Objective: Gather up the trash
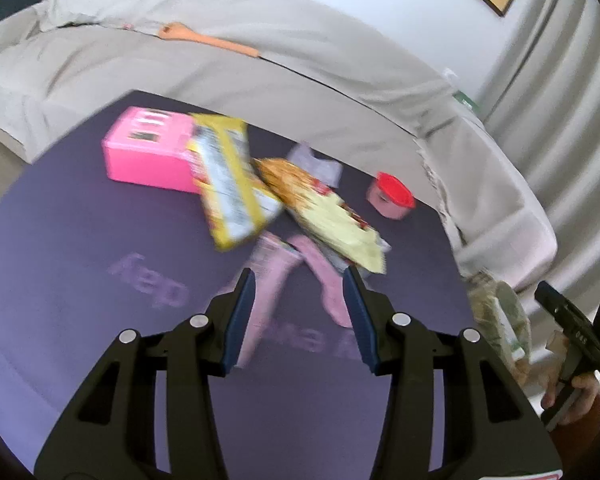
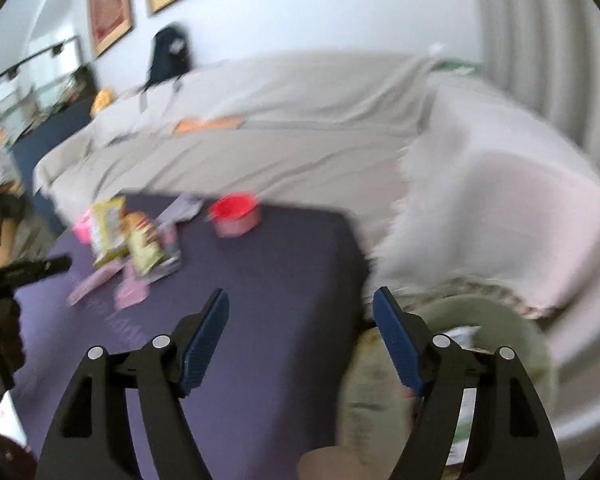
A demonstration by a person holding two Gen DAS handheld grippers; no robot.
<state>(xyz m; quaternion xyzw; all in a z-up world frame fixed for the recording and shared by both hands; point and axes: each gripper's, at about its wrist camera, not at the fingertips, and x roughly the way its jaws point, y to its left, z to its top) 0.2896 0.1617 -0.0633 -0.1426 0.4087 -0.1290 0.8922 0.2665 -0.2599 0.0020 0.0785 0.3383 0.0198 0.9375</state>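
Note:
Trash lies on a purple mat [image 1: 80, 240]: a pink box [image 1: 148, 152], a yellow packet [image 1: 228, 184], a pale yellow snack bag [image 1: 328, 216], a red-lidded tub [image 1: 392, 196] and two pink wrappers [image 1: 268, 280]. My left gripper [image 1: 299, 272] hovers open just above the pink wrappers, its pads not pressing on anything. My right gripper [image 2: 300, 291] stands wide open and empty over the mat's right edge, beside a pale green bin [image 2: 500, 320] with wrappers inside. The tub [image 2: 236, 216] and packets [image 2: 108, 232] lie far ahead of it to the left.
A sofa under a beige sheet [image 1: 260, 60] wraps around the back and right of the mat. An orange stick [image 1: 208, 40] lies on it, and a dark bag [image 2: 168, 56] leans at the wall. A hand [image 1: 572, 392] holds the right gripper near the bin [image 1: 500, 320].

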